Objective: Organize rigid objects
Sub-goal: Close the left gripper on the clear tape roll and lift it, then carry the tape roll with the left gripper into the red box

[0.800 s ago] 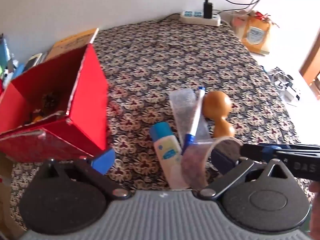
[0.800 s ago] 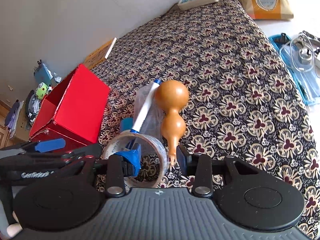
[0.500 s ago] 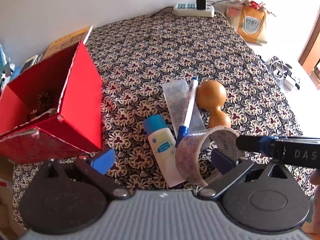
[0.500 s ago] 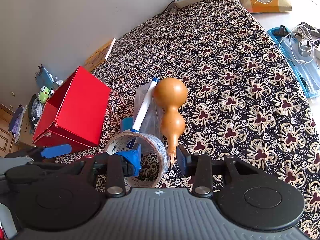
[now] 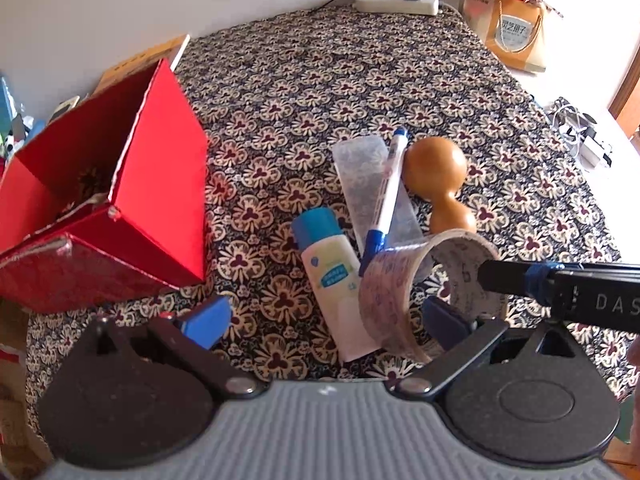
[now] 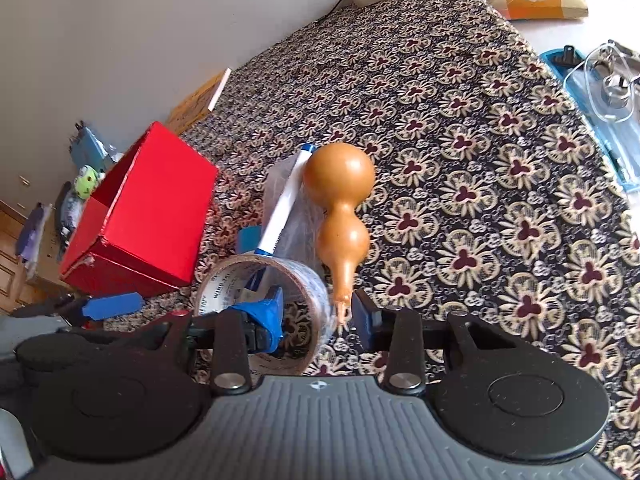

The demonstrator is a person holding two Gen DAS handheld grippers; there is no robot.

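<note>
- The red box point(image 5: 120, 184) stands open, left of the tape point(image 5: 404, 280).
- Left gripper point(image 5: 324, 316): fingers spread wide, holding nothing, near the tape.
- A tube point(image 5: 332, 276), pen point(image 5: 386, 200) and gourd point(image 5: 438, 178) lie just behind the tape.
- Right gripper point(image 6: 318, 312): one finger point(image 6: 262, 312) inside the tape, seemingly pinching its wall, though contact is unclear.

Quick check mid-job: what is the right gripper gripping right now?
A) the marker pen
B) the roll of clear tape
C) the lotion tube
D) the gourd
B: the right gripper has one finger inside the tape roll and one outside, pinching its wall.
</note>
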